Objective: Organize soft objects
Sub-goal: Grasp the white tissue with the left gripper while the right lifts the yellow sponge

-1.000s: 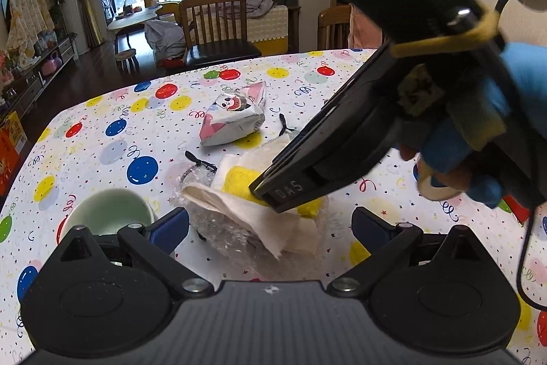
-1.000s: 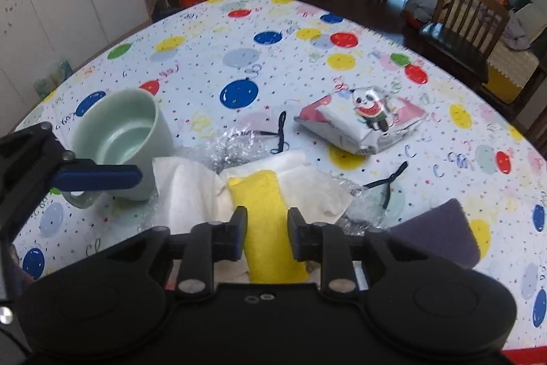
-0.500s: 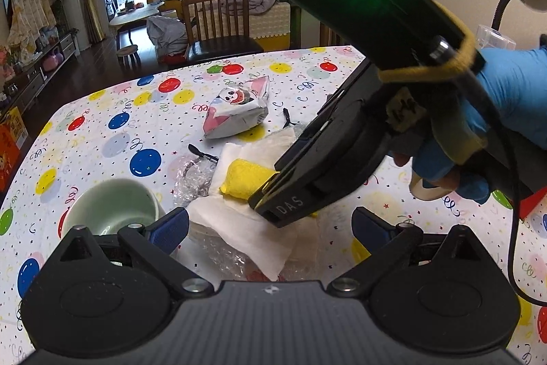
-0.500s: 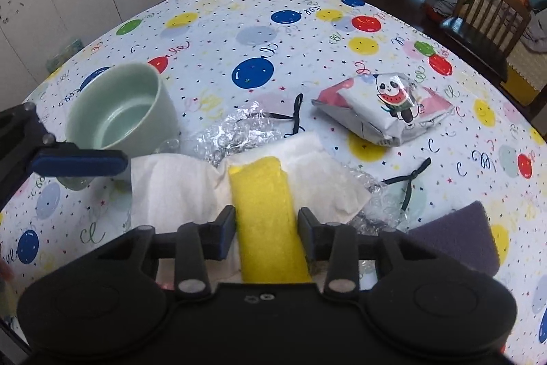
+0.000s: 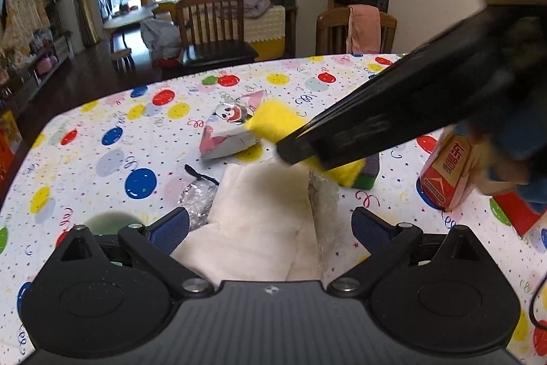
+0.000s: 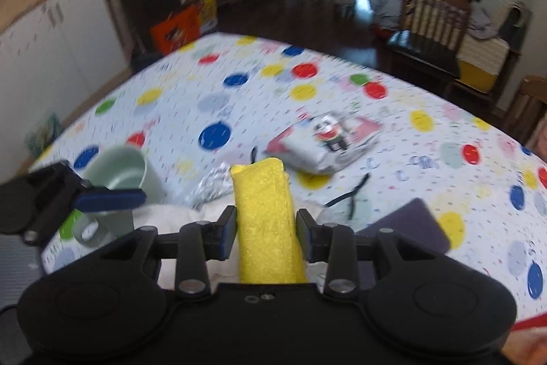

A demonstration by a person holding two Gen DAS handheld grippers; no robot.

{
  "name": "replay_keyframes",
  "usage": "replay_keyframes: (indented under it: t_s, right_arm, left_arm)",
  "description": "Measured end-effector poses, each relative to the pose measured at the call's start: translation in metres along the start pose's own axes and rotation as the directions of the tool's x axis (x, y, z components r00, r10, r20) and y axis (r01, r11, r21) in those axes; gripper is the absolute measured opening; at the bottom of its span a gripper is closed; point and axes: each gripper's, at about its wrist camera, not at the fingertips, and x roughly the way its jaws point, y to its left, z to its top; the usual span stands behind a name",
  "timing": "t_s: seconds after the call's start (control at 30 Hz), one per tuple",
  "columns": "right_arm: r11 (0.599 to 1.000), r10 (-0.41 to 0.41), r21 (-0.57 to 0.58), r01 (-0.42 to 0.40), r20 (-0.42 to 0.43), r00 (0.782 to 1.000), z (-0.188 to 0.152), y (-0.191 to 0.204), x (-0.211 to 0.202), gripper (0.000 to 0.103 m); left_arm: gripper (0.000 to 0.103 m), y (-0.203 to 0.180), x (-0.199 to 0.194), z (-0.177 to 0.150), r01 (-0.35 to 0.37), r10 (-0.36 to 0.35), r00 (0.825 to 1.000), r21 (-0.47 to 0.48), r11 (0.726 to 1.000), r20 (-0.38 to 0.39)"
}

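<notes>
My right gripper (image 6: 266, 230) is shut on a yellow sponge (image 6: 265, 221) and holds it in the air above the spotted tablecloth (image 6: 218, 98). In the left wrist view the same sponge (image 5: 273, 122) sticks out past the right gripper's black fingers (image 5: 342, 132). Below it a white cloth (image 5: 259, 221) lies on crinkled clear plastic (image 5: 198, 197). My left gripper (image 5: 270, 224) stands open just above that cloth, with nothing gripped. A panda snack packet (image 5: 229, 132) lies beyond.
A mint green cup (image 6: 123, 170) stands beside the left gripper. A dark purple sponge (image 6: 410, 224) lies right of the cloth. A red drink carton (image 5: 448, 170) stands at the right. A black tie (image 5: 198, 171) lies near the packet. Chairs (image 5: 212, 23) ring the far edge.
My right gripper has risen with the yellow sponge, lifting it off the white cloth, and has rolled a little. The left gripper has stayed where it was, still open.
</notes>
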Motion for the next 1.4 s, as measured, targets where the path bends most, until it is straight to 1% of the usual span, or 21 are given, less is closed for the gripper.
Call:
replay_keyframes:
  t_s: [0.1,0.17,0.23,0.3,0.37,0.4,0.5,0.53,0.57,0.6,0.63,0.67,0.7,0.8,1.0,1.1,1.27,1.4]
  right_arm:
    - [0.999,-0.028,0.044,0.027,0.032,0.999,-0.002,-0.009,-0.015,0.036]
    - [0.997,-0.041,0.070,0.037,0.053,0.998,-0.006,-0.013,-0.025,0.036]
    - [0.995,-0.047,0.096,0.040,0.069,0.997,-0.010,-0.016,-0.034,0.036]
    - [0.993,-0.045,0.115,0.036,0.079,0.996,-0.015,-0.017,-0.041,0.036]
    - [0.991,-0.046,0.127,0.035,0.085,0.995,-0.021,-0.016,-0.047,0.036]
    - [0.990,-0.044,0.135,0.032,0.088,0.995,-0.024,-0.016,-0.050,0.036]
    - [0.985,-0.046,0.168,0.029,0.097,0.994,-0.036,-0.013,-0.058,0.036]
    - [0.983,-0.049,0.181,0.030,0.101,0.994,-0.041,-0.012,-0.061,0.036]
    - [0.981,-0.051,0.194,0.030,0.106,0.993,-0.046,-0.010,-0.065,0.036]
    - [0.978,-0.049,0.206,0.025,0.112,0.992,-0.051,-0.010,-0.069,0.036]
    - [0.975,-0.048,0.219,0.022,0.114,0.992,-0.056,-0.009,-0.073,0.036]
    - [0.972,-0.048,0.233,0.020,0.115,0.992,-0.061,-0.008,-0.077,0.036]
    - [0.969,-0.050,0.244,0.019,0.118,0.992,-0.065,-0.008,-0.081,0.036]
    - [0.964,-0.057,0.265,0.019,0.135,0.989,-0.075,-0.003,-0.094,0.036]
    - [0.945,-0.081,0.325,0.026,0.159,0.984,-0.098,0.000,-0.116,0.036]
    - [0.934,-0.104,0.357,0.036,0.173,0.979,-0.109,-0.001,-0.129,0.036]
    - [0.909,-0.148,0.413,0.054,0.199,0.969,-0.125,-0.008,-0.153,0.036]
    - [0.891,-0.187,0.448,0.071,0.220,0.957,-0.136,-0.015,-0.174,0.036]
  left_arm:
    - [0.094,0.004,0.010,0.009,0.023,-0.023,0.999,-0.010,1.000,-0.026]
    - [0.084,0.007,0.018,0.015,0.031,-0.032,0.998,-0.013,0.999,-0.045]
    - [0.081,0.009,0.028,0.020,0.032,-0.033,0.996,-0.012,0.999,-0.080]
    - [0.081,0.011,0.040,0.026,0.035,-0.037,0.991,-0.021,0.999,-0.127]
    - [0.081,0.014,0.053,0.030,0.042,-0.051,0.981,-0.050,0.998,-0.189]
    - [0.077,0.016,0.061,0.032,0.045,-0.059,0.973,-0.068,0.997,-0.224]
    - [0.058,0.021,0.076,0.033,0.034,-0.065,0.957,-0.115,0.993,-0.282]
    - [0.042,0.021,0.077,0.034,0.021,-0.051,0.958,-0.108,0.994,-0.284]
    - [0.032,0.021,0.078,0.034,0.006,-0.033,0.958,-0.096,0.995,-0.284]
    - [0.032,0.021,0.078,0.034,0.008,-0.033,0.958,-0.090,0.996,-0.284]
    - [0.029,0.021,0.077,0.034,0.024,-0.053,0.956,-0.102,0.995,-0.289]
    - [0.016,0.022,0.078,0.034,0.034,-0.067,0.953,-0.113,0.993,-0.297]
    - [0.011,0.020,0.077,0.034,0.032,-0.064,0.951,-0.109,0.994,-0.302]
    - [0.005,0.013,0.074,0.032,0.032,-0.047,0.957,-0.055,0.998,-0.287]
    - [0.003,0.018,0.056,0.033,0.060,-0.078,0.967,-0.080,0.995,-0.243]
    - [0.002,0.022,0.037,0.036,0.082,-0.100,0.972,-0.091,0.992,-0.211]
    - [0.002,0.021,-0.004,0.046,0.120,-0.130,0.982,-0.080,0.989,-0.134]
    - [0.002,0.018,-0.035,0.056,0.127,-0.131,0.990,-0.070,0.989,-0.055]
